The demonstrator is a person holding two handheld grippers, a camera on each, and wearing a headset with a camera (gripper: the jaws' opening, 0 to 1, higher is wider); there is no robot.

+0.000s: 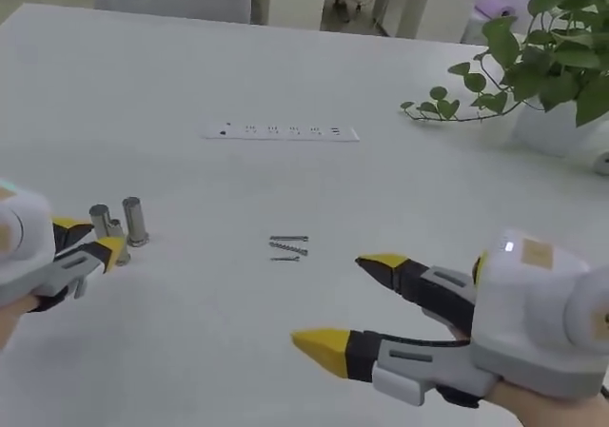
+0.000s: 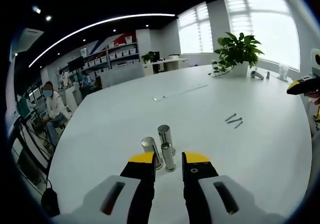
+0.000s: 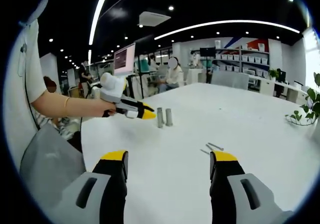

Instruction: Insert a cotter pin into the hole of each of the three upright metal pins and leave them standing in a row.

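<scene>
Three upright metal pins (image 1: pixel 133 220) stand bunched together at the left of the white table (image 1: pixel 285 66). My left gripper (image 1: pixel 92 237) is open right beside them. In the left gripper view the smallest metal pin (image 2: pixel 168 156) stands just ahead of the gap between the jaws, with nothing held in my left gripper (image 2: pixel 169 160). Three thin cotter pins (image 1: pixel 288 246) lie flat near the table's middle. My right gripper (image 1: pixel 347 301) hovers wide open, near and right of them. The right gripper view has the cotter pins (image 3: pixel 212 147) ahead of my right gripper (image 3: pixel 168 156), with the metal pins (image 3: pixel 164 116) farther off.
A white power strip (image 1: pixel 281 131) lies across the table behind the cotter pins. A potted plant (image 1: pixel 542 56) in a white pot stands at the far right. People sit at desks in the office (image 2: pixel 50 104) beyond the table.
</scene>
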